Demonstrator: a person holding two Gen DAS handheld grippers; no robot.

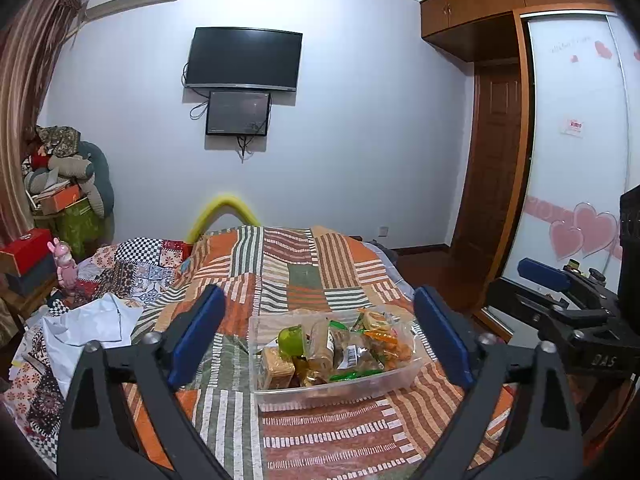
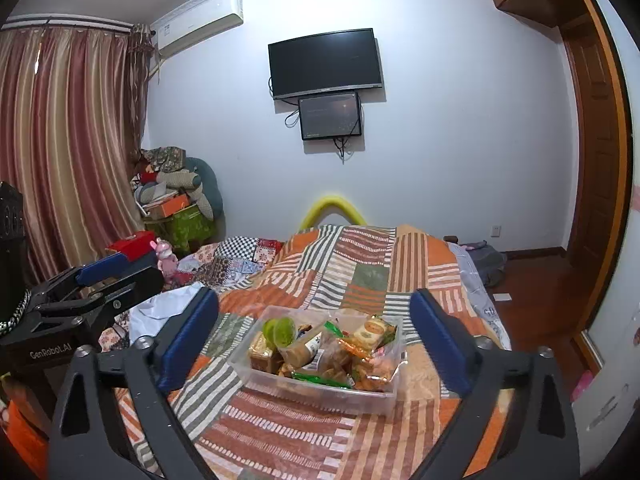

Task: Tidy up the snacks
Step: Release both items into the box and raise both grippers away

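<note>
A clear plastic bin (image 1: pixel 332 394) (image 2: pixel 320 398) sits on the striped patchwork bedspread (image 1: pixel 320 440). It is filled with several wrapped snacks, among them a green jelly cup (image 1: pixel 290 340) (image 2: pixel 280 332), a cracker pack (image 1: pixel 276 368) and orange packets (image 1: pixel 390 344). My left gripper (image 1: pixel 319 294) hovers in front of the bin, open, with its blue pads (image 1: pixel 196 336) wide apart and nothing between them. My right gripper (image 2: pixel 314 296) is also open and empty, a little back from the bin. Each gripper shows at the edge of the other's view (image 1: pixel 552 280) (image 2: pixel 104 268).
A white cloth (image 1: pixel 88 328) lies crumpled on the bed to the left, near a pink bunny doll (image 1: pixel 66 264) and a red box (image 1: pixel 24 248). The bed's right edge drops to a wooden floor (image 2: pixel 532 312) beside a wardrobe (image 1: pixel 580 160).
</note>
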